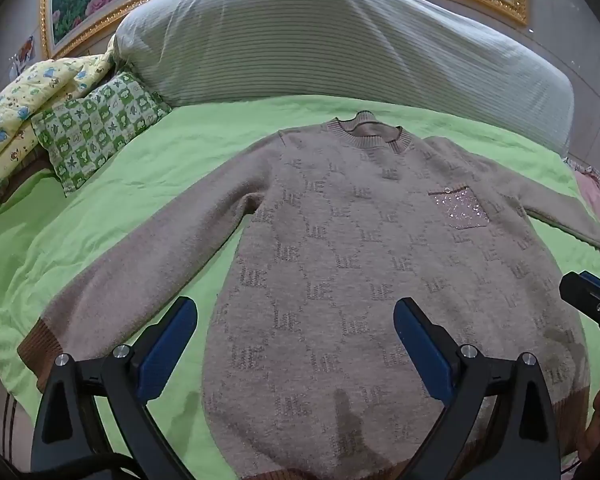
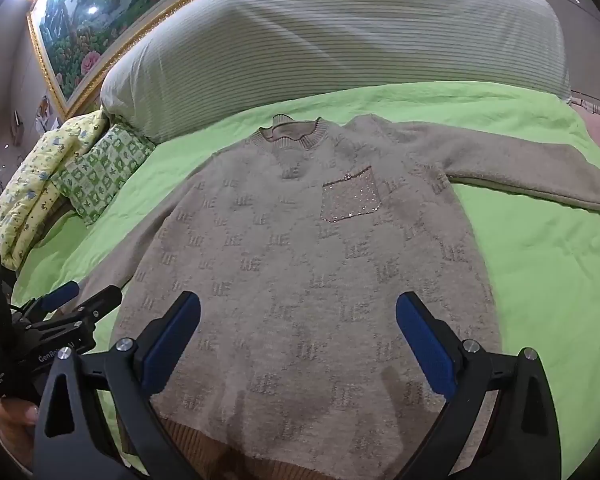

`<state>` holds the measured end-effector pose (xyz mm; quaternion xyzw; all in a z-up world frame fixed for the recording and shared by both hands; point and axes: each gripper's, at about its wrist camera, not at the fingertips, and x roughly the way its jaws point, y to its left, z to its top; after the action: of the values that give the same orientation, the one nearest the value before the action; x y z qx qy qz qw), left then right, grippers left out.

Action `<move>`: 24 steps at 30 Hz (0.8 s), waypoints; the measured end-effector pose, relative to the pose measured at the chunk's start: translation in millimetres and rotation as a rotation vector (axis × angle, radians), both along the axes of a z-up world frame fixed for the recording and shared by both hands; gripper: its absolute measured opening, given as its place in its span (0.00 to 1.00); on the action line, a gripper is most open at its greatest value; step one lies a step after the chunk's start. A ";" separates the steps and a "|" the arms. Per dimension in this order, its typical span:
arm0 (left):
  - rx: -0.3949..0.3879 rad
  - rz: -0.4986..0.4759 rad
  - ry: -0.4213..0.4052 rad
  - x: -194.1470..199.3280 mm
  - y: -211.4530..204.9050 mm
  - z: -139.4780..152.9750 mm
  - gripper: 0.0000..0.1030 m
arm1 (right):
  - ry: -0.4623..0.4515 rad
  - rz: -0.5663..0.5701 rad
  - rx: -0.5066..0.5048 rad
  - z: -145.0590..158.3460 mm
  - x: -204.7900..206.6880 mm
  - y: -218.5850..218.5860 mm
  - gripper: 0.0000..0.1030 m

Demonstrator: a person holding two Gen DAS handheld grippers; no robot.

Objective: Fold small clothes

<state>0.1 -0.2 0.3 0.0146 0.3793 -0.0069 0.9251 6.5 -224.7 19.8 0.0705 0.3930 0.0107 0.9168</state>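
Since the sweater (image 1: 360, 264) lies flat, front up, on the green bed sheet (image 1: 100, 216) with sleeves spread, I hover both grippers, left (image 1: 296, 344) and right (image 2: 298, 344), above its hem, jaws wide apart, gripping nothing.

A light green bedsheet (image 1: 148, 184) covers the bed. At its far end lies a big striped bolster pillow (image 1: 320, 40) in pale grey-white. Left of it sits a small green and white checked pillow (image 1: 100, 128), touching a folded yellow blanket (image 1: 28, 104) with cartoon prints. On the wall behind hangs a flower painting in a golden frame (image 2: 100, 28).
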 end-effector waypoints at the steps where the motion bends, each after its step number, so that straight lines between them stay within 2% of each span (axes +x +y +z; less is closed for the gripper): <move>1: 0.002 -0.002 0.000 0.0 -0.4 0.4 0.96 | -0.001 0.001 -0.006 0.1 -0.2 0.3 0.95; 11: 0.003 -0.020 -0.019 -6.3 -2.4 0.4 0.96 | 0.003 -0.005 -0.011 -1.0 -4.1 -0.8 0.95; 24: 0.012 -0.012 0.007 -2.0 -7.5 -1.4 0.96 | -0.006 0.001 -0.005 1.8 -6.2 -0.2 0.95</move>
<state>-1.9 -7.6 -1.1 0.0224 0.3826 -0.0105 0.9236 0.3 -225.0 21.6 0.0679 0.3901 0.0103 0.9182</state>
